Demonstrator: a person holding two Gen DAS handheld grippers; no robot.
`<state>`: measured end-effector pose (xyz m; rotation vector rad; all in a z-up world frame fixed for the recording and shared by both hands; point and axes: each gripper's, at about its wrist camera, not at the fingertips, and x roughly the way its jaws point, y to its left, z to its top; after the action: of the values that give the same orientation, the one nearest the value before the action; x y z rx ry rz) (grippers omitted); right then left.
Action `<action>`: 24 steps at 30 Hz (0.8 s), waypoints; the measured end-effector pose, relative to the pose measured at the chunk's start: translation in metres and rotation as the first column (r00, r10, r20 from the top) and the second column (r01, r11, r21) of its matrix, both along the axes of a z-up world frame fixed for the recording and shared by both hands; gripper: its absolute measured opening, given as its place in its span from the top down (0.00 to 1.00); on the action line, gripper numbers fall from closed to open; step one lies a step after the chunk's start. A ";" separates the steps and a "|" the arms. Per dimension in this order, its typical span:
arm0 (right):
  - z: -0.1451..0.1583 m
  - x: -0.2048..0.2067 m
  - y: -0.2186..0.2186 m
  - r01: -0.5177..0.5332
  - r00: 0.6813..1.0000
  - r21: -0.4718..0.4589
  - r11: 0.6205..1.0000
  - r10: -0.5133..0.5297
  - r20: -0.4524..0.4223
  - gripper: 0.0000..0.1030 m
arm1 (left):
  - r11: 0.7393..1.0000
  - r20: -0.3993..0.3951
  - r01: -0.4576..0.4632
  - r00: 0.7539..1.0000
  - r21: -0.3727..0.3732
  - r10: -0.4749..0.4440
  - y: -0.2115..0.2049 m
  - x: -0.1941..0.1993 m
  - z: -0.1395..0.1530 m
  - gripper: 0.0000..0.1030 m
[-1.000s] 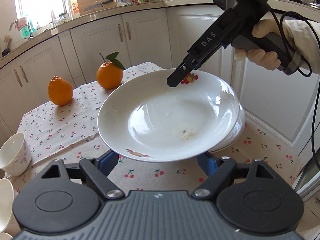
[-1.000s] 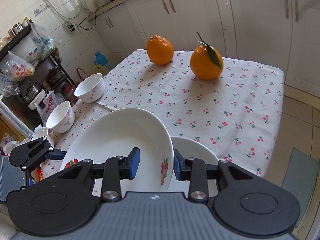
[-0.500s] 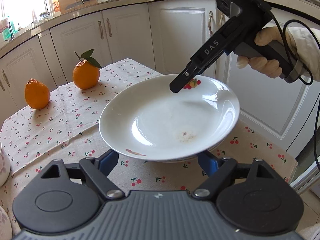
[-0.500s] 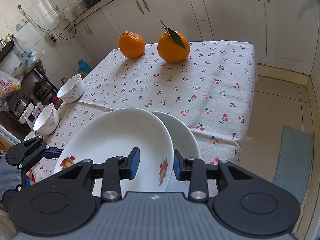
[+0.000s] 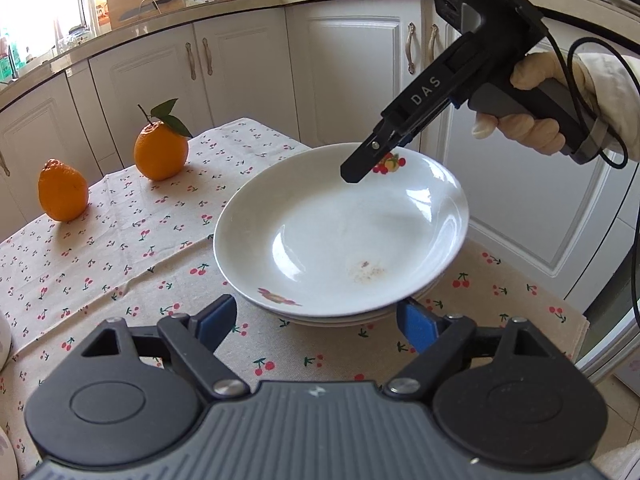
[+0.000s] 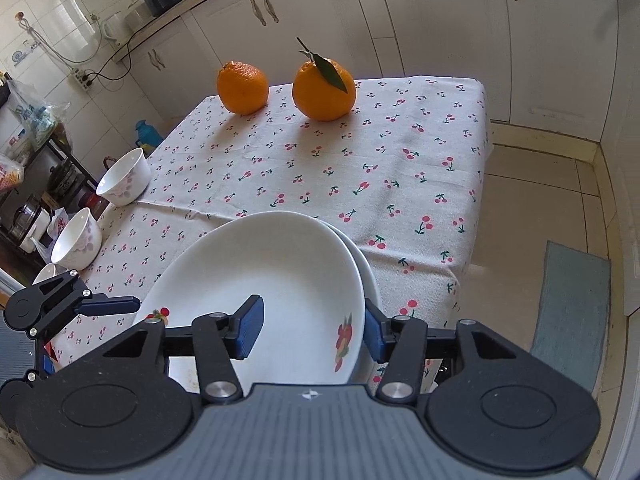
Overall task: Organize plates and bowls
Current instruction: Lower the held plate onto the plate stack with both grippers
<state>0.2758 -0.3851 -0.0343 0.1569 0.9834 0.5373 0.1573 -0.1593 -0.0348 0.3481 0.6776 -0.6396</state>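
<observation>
- Left wrist view, bottom of frame: your left gripper (image 5: 316, 320) has its jaws spread wide, blue pads on either side of the near rim of the top plate (image 5: 340, 236), gripping nothing.
- Right wrist view, bottom centre: your right gripper (image 6: 310, 330) has its jaws parted. The left pad sits over the inside of the top plate (image 6: 280, 292), the right pad outside the rim. Cannot tell if either pad touches the rim.
- The top plate is white with fruit decals on the rim and a brownish smear in the well. It sits centre frame in the left view, on a lower plate (image 5: 360, 318) whose edge peeks out underneath.
- In the right view the lower plate (image 6: 366, 268) shows as a crescent to the right of the top one. The top plate looks tilted rather than seated flat.
- The stack sits near a corner of the table, on the cherry-print tablecloth (image 6: 360, 168).
- Left edge of the right view: two white bowls (image 6: 78, 240), (image 6: 124, 178) near the table edge, with part of a third below them.
- Far side, upper centre of the right view: two oranges (image 6: 242, 87), (image 6: 324, 90) side by side, the right one with a leaf.
- Background: white cabinets (image 5: 352, 68) and the countertop.
</observation>
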 end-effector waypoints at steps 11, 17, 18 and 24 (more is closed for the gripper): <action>0.008 -0.004 0.017 0.010 1.000 -0.089 0.996 -0.010 0.001 0.21 | 0.998 0.039 -0.045 0.998 -0.046 0.046 0.022 -0.008 0.013 0.14; 0.016 -0.012 0.029 -0.001 1.000 -0.144 0.990 0.005 0.030 0.13 | 0.996 0.060 -0.067 0.996 -0.065 0.071 0.036 -0.014 0.020 0.12; 0.019 -0.014 0.032 0.003 0.999 -0.164 0.986 0.004 0.044 0.12 | 0.995 0.063 -0.072 0.995 -0.070 0.077 0.039 -0.016 0.021 0.12; 0.040 -0.037 0.062 0.022 0.985 -0.216 0.976 0.016 0.172 0.00 | 0.989 0.111 -0.106 0.987 -0.103 0.117 0.060 -0.028 0.036 0.09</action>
<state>0.2384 -0.3231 0.0061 -0.0830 0.8655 0.4294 0.1291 -0.0995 0.0012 0.2536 0.5479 -0.5386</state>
